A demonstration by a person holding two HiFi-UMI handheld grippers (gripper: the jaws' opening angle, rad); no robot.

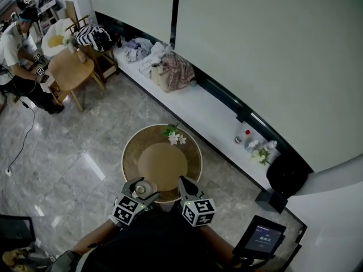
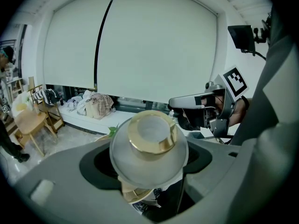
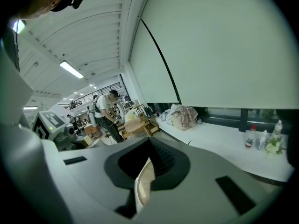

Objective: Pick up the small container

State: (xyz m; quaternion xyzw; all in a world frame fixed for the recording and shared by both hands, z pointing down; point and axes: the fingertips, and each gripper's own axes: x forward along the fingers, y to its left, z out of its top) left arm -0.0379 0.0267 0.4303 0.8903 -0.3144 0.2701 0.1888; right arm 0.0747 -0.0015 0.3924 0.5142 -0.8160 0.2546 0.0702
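The small container (image 1: pixel 140 188) is a round white jar with a gold collar (image 2: pixel 150 133). My left gripper (image 1: pixel 139 192) is shut on it and holds it above the near edge of the round wooden table (image 1: pixel 131 152). In the left gripper view the jar (image 2: pixel 148 158) fills the gap between the jaws. My right gripper (image 1: pixel 185 186) hovers just to the right, also over the near edge. It is shut on a thin round disc (image 3: pixel 144 186), white-rimmed with a tan face and seen edge-on, like a lid. The right gripper (image 2: pixel 181 101) also shows in the left gripper view.
A white flower sprig (image 1: pixel 173 136) lies at the table's far edge. A white ledge (image 1: pixel 210 112) along the wall carries small bottles (image 1: pixel 243 136) and a heap of clothes (image 1: pixel 169 67). At the right are a black bin (image 1: pixel 286 174) and a tablet (image 1: pixel 260 234). A person (image 1: pixel 17 44) sits far left.
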